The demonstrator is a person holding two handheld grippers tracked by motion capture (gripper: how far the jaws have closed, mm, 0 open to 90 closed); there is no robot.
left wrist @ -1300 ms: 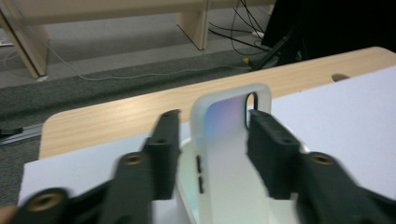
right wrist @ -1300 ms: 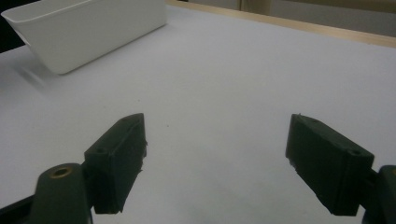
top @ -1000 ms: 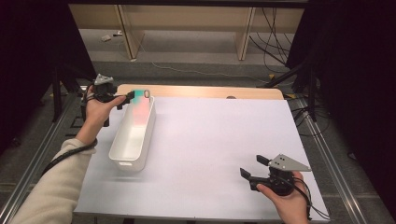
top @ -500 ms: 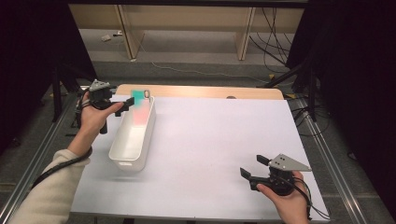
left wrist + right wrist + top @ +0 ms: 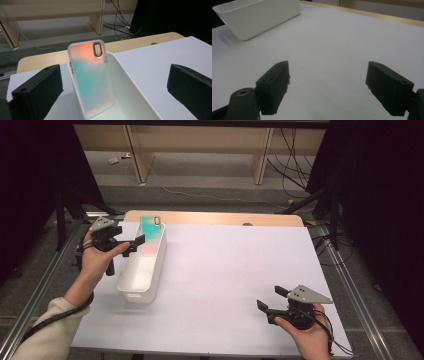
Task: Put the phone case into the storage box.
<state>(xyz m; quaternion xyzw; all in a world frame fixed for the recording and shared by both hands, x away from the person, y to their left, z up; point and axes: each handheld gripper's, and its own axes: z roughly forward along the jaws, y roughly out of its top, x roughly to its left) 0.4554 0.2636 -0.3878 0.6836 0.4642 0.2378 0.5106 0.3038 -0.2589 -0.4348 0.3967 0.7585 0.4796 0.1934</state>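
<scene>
Iridescent phone case (image 5: 91, 80) leans upright in white bin (image 5: 135, 97).

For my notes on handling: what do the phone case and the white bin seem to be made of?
Phone case: probably translucent plastic, frosted with an iridescent orange-to-teal sheen. White bin: probably moulded plastic, smooth and slightly glossy, with thin walls and rounded corners.

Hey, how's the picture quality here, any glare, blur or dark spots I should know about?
High view: the white table is evenly lit, the surroundings fall to black, and the phone case looks soft and washed out. Left gripper view: the case is sharp with an orange-teal sheen, while the near jaws are blurred. Right gripper view: soft overall, with the white bin mildly out of focus and a faint shadow beneath it.
</scene>
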